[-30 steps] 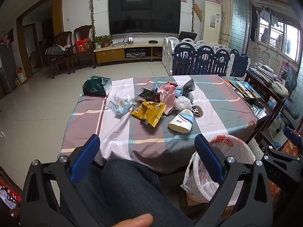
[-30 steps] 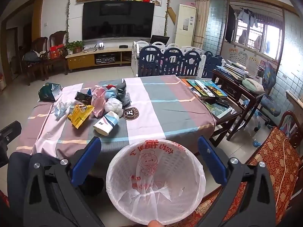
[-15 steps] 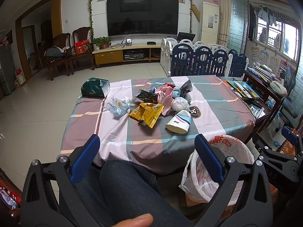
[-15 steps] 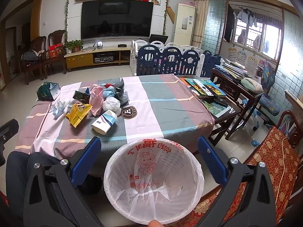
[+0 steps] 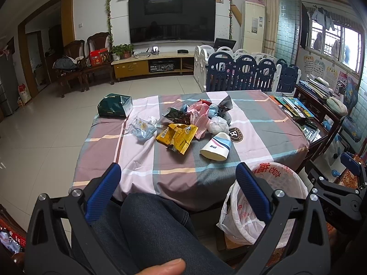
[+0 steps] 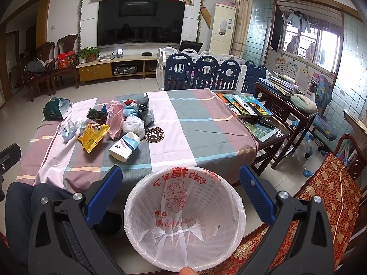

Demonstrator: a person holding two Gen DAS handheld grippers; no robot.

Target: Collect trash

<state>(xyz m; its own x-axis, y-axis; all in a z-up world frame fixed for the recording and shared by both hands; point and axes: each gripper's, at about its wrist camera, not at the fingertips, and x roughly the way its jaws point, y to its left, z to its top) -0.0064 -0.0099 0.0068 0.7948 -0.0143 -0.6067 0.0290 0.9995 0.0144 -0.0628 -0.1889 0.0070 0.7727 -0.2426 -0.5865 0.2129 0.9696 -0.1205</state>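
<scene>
Both tools gape empty: left tool (image 5: 176, 192) faces crinkled wrappers (image 5: 176, 136) on the checked cloth table (image 5: 263, 137); right tool (image 6: 179, 192) above the round plastic-lined bin (image 6: 183, 224).

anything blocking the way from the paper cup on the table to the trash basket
Nothing visible does. The paper cup lies on its side near the table's near edge, and the lined trash basket sits open just below that edge. The basket looks empty, and neither open hand-held gripper is in between.

Crumpled wrappers (image 5: 181, 123), tipped paper cup (image 5: 215, 147) on table; bagged bin (image 6: 183, 217) empty.
</scene>
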